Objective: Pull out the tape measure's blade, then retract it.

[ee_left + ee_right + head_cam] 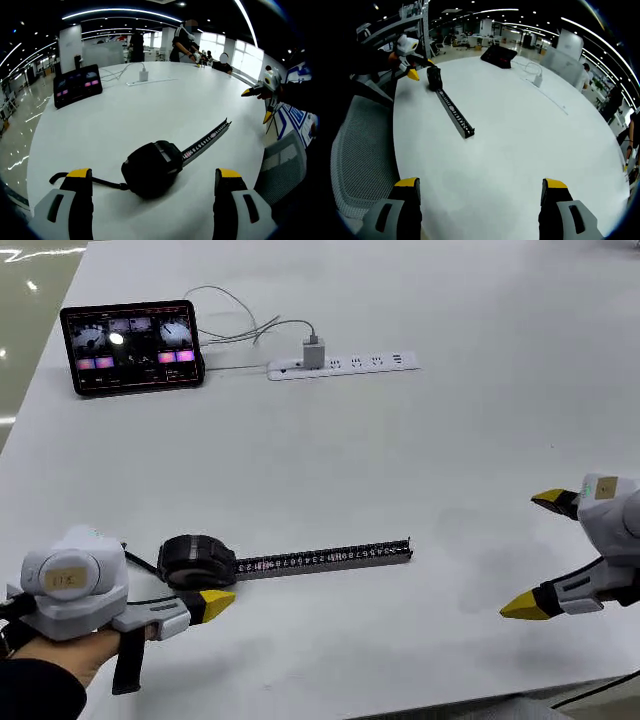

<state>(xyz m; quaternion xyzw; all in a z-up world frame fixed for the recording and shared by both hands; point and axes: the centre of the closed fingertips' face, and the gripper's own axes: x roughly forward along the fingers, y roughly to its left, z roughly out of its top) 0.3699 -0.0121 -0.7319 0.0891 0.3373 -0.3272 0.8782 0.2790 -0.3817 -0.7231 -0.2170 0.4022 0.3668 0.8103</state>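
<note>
A black tape measure (197, 560) lies on the white table (400, 460), its blade (325, 559) drawn out to the right and resting flat. My left gripper (200, 592) is open at the case, one yellow tip just in front of it. In the left gripper view the case (151, 167) sits between and slightly ahead of the spread jaws of the left gripper (155, 174), untouched. My right gripper (534, 553) hangs open at the right, well clear of the blade's end hook (407, 549). The right gripper view shows the right gripper (480, 184) with bare table between its jaws and the blade (454, 112) farther off.
A lit tablet (133, 345) stands at the back left. Beside it lies a white power strip (345, 364) with a charger and cables. The table's near edge runs close under both grippers. A mesh chair (360, 150) sits beside the table, and people stand in the background.
</note>
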